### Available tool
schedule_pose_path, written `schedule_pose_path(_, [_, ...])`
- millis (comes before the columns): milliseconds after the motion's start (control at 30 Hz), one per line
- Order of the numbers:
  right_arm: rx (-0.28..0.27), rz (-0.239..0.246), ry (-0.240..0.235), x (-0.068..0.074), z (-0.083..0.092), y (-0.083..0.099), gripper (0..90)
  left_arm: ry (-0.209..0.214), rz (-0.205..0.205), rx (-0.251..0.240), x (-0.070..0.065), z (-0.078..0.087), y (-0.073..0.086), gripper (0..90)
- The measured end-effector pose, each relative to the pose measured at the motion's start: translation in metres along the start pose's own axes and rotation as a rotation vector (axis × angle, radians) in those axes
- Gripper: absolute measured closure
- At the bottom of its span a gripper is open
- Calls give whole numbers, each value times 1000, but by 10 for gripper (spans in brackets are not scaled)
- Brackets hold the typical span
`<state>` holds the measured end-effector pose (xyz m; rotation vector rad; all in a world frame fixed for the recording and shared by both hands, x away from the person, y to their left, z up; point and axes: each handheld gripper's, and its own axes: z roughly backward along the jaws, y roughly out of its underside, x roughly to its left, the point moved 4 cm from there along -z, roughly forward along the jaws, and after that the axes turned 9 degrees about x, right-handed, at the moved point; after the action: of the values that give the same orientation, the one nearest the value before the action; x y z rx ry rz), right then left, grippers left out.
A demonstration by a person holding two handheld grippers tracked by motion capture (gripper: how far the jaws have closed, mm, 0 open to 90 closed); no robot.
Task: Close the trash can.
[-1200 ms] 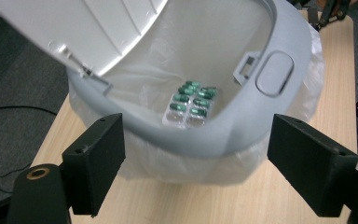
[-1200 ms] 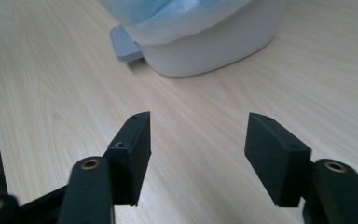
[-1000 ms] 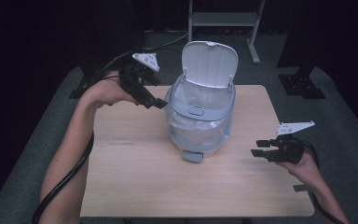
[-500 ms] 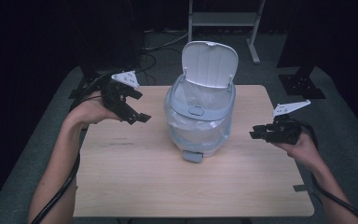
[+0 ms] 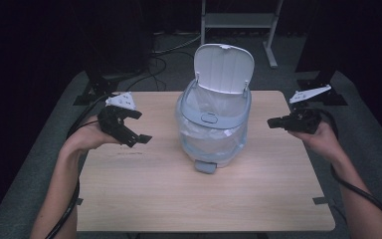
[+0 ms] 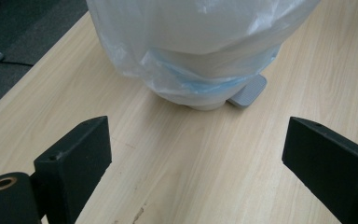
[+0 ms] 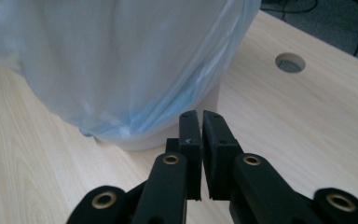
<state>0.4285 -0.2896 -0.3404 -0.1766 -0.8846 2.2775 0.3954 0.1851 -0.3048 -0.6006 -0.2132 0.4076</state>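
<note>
High view: the bin (image 5: 214, 127) stands mid-bench (image 5: 144, 199), lid up, bag (image 5: 206, 107) over its rim. The left gripper (image 5: 132, 130), jaws wide open, and right gripper (image 5: 274, 122), jaws closed on nothing, flank it. A hard tug might tear the bag or tip the bin.

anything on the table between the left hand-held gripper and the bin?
Nothing visible. In the left gripper view, only bare table lies between the open jaws of the left hand-held gripper and the bag-lined bin, with its grey pedal off to one side of that path.
</note>
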Motion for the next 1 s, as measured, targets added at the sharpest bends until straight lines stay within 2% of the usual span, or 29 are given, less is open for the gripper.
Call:
schedule_pose_path(267, [-17, 3, 13, -13, 10, -30, 891, -12, 19, -9, -9, -5, 22, 71])
schedule_pose_path(367, [-26, 0, 15, -16, 13, -42, 892, -14, 24, 4, -13, -9, 31, 71])
schedule_pose_path(600, [-43, 12, 17, -22, 18, -69, 896, -1, 64, -1, -18, -18, 53, 71])
schedule_pose_path(700, [-48, 12, 19, -25, 21, -83, 896, 2, 60, 15, -19, -22, 59, 71])
schedule_pose_path(800, [-65, 9, 24, -30, 27, -98, 896, 7, 70, 9, -19, -24, 62, 71])
schedule_pose_path(1000, [-120, 9, 12, -34, 37, -125, 897, -6, 70, 10, -21, -24, 65, 71])
